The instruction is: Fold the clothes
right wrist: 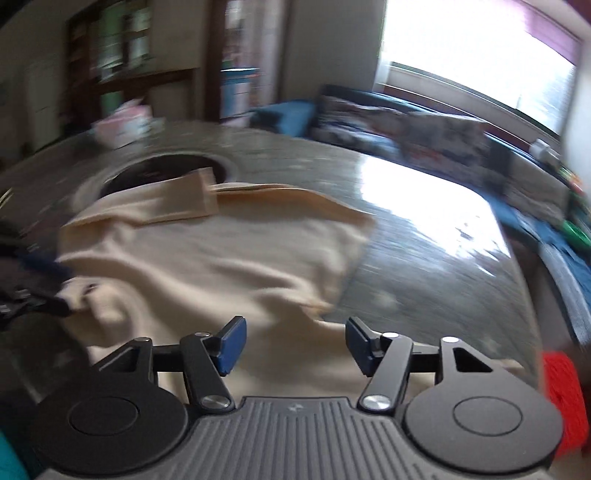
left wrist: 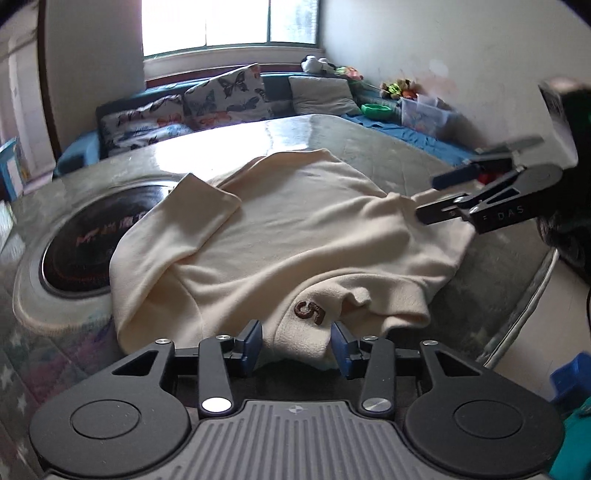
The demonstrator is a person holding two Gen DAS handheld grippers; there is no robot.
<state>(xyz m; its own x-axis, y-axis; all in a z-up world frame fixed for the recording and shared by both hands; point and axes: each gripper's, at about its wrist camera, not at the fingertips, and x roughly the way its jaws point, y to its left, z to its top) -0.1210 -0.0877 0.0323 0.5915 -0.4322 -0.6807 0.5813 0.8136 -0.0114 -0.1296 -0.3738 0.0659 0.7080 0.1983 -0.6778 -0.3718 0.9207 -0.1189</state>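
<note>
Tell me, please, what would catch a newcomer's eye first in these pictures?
A cream sweater lies spread mid-table, a brown "5" patch near its front edge. A round black cooktop is set into the table beside it, partly covered. The left gripper is open around the front edge.

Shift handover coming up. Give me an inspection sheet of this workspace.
Surface: glossy table with a round inset cooktop.
Job's things: cream sweater, one sleeve folded over, brown 5 patch near the hem.
Clutter: tissue box, blurred.
Grippers: left gripper jaws open around the hem; right gripper jaws open above the sweater's side.
Cables: nothing seen.
Surroundings: window, butterfly cushions, toys.
</note>
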